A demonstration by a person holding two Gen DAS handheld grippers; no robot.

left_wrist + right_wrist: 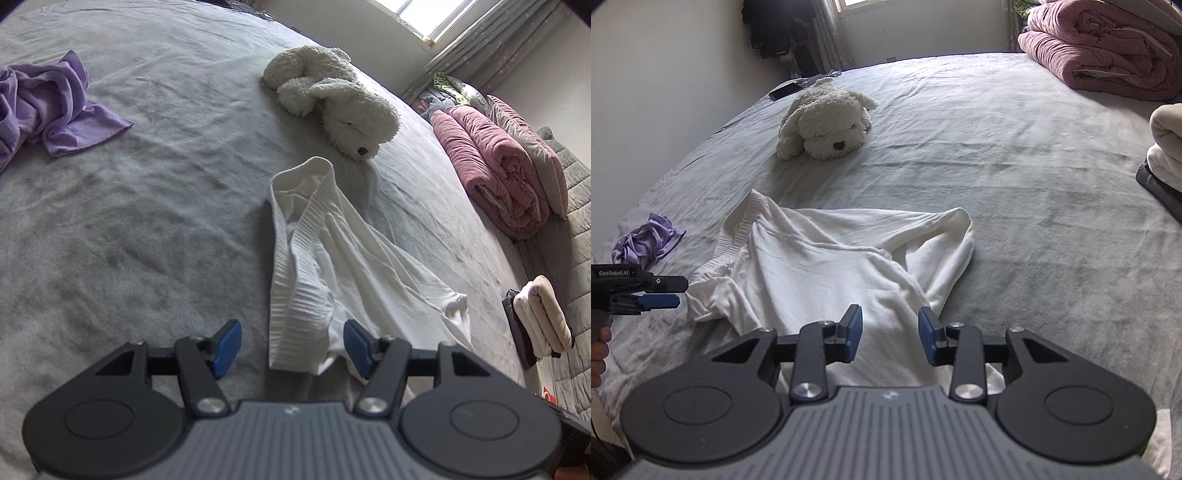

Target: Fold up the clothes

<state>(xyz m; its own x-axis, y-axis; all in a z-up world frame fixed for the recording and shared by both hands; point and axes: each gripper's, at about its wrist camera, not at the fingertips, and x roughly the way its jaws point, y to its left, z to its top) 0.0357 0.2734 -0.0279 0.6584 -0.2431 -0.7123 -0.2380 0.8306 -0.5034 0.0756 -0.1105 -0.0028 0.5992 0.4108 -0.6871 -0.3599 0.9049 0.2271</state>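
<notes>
Left gripper [292,345] and right gripper [890,335]: jaws parted, holding nothing, above the white garment [827,266] lying crumpled near the bed's [1034,192] front edge.

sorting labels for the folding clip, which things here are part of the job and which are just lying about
Part of the job: white garment, purple garment, folded stack, left gripper, right gripper, both open.

Just lying about: plush dog, pink quilt, phone, grey bedsheet.
</notes>
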